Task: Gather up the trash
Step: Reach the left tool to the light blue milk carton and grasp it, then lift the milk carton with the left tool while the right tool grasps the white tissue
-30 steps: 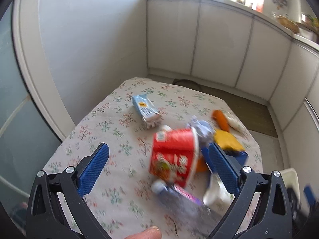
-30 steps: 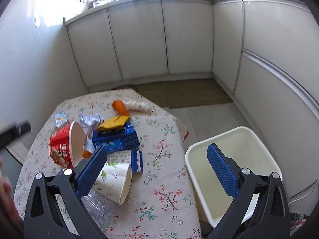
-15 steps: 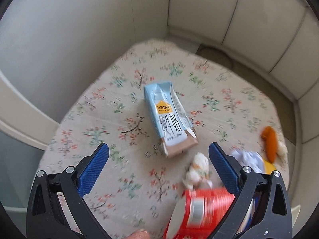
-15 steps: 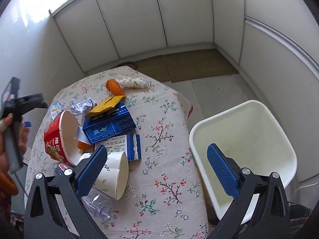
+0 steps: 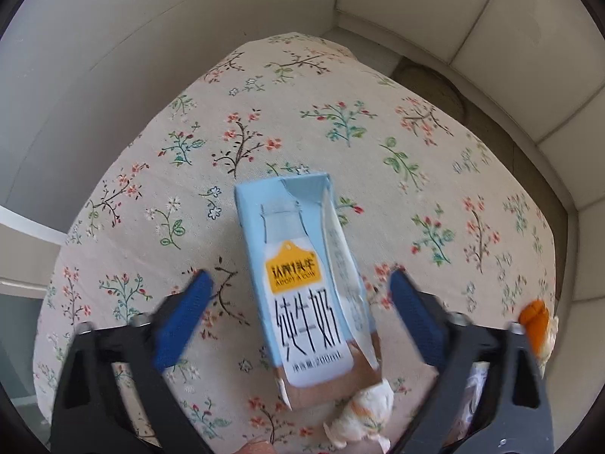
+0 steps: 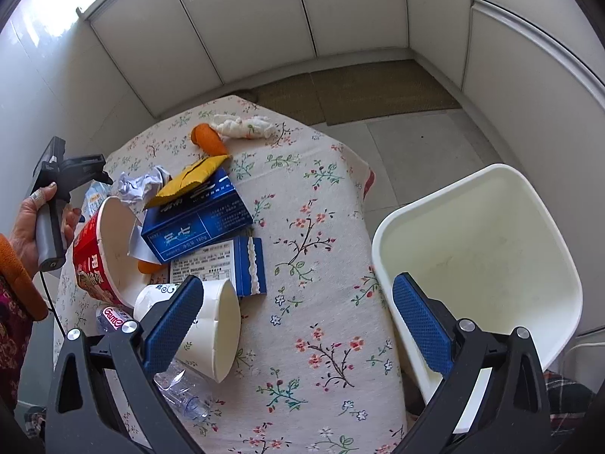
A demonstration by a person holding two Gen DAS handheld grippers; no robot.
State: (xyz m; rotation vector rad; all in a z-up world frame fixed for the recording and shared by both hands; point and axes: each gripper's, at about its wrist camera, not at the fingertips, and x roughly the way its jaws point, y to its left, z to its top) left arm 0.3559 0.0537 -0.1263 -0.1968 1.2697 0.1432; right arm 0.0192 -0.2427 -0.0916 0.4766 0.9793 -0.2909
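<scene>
A light-blue milk carton (image 5: 302,283) lies flat on the flowered tablecloth (image 5: 340,121). My left gripper (image 5: 299,280) points steeply down over it, a blue pad on each side. Its jaws are closing, with a gap left between each pad and the carton. From the right wrist view, a hand holds that left gripper (image 6: 64,178) at the table's far left, beside a red noodle bowl (image 6: 94,257). My right gripper (image 6: 298,283) hangs open and empty above the near table edge, with a white paper cup (image 6: 211,325) by its left finger and a white bin (image 6: 382,234) under its right finger.
The pile holds a blue box (image 6: 196,219), a yellow packet (image 6: 193,178), crumpled paper (image 6: 138,185), an orange piece (image 6: 208,138), a tissue wad (image 6: 245,126), a blue-and-white packet (image 6: 227,265) and a clear bottle (image 6: 177,389). White cabinets ring the room.
My left gripper swung away from the red bowl, sank over the milk carton and narrowed its jaws. My right gripper tilted down toward the table.
</scene>
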